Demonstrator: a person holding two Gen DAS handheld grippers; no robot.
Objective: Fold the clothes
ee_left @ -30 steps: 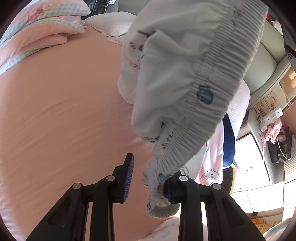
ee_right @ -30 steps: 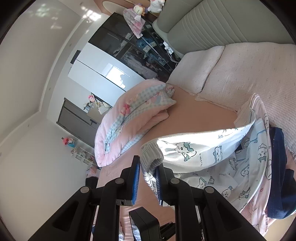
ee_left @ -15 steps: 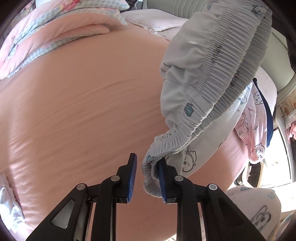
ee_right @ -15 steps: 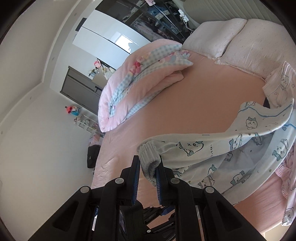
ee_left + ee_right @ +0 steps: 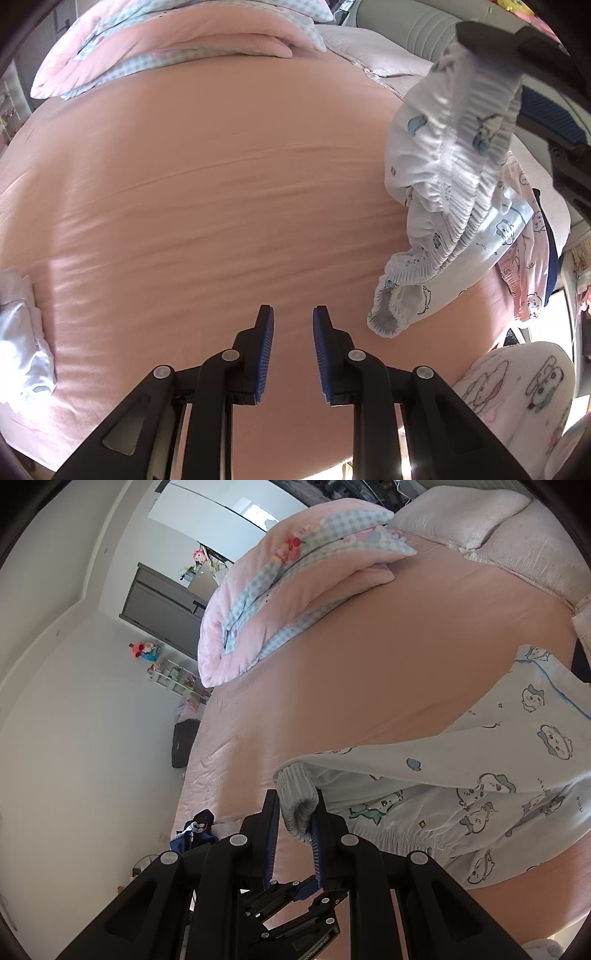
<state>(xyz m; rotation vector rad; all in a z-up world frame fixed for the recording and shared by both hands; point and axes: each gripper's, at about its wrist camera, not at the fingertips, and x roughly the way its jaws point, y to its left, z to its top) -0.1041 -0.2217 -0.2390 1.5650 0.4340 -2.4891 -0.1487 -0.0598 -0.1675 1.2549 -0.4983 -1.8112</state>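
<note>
White pyjama pants with blue cartoon prints (image 5: 480, 786) hang over the pink bed sheet (image 5: 207, 206). My right gripper (image 5: 295, 812) is shut on their grey elastic waistband (image 5: 297, 794) and holds it above the bed. In the left wrist view the pants (image 5: 443, 192) dangle at the right, held from above by the right gripper's fingers (image 5: 491, 35). My left gripper (image 5: 293, 328) is open and empty, left of the hanging waistband loop (image 5: 391, 317).
A folded pink and blue checked duvet (image 5: 177, 44) and a pillow (image 5: 458, 513) lie at the head of the bed. White cloth (image 5: 22, 332) lies at the bed's left edge. More pink and navy clothes (image 5: 532, 258) sit at the right.
My left gripper let go of the waistband and opened; the band now hangs to its right. My right gripper stayed shut on the waistband and swung toward the bed.
</note>
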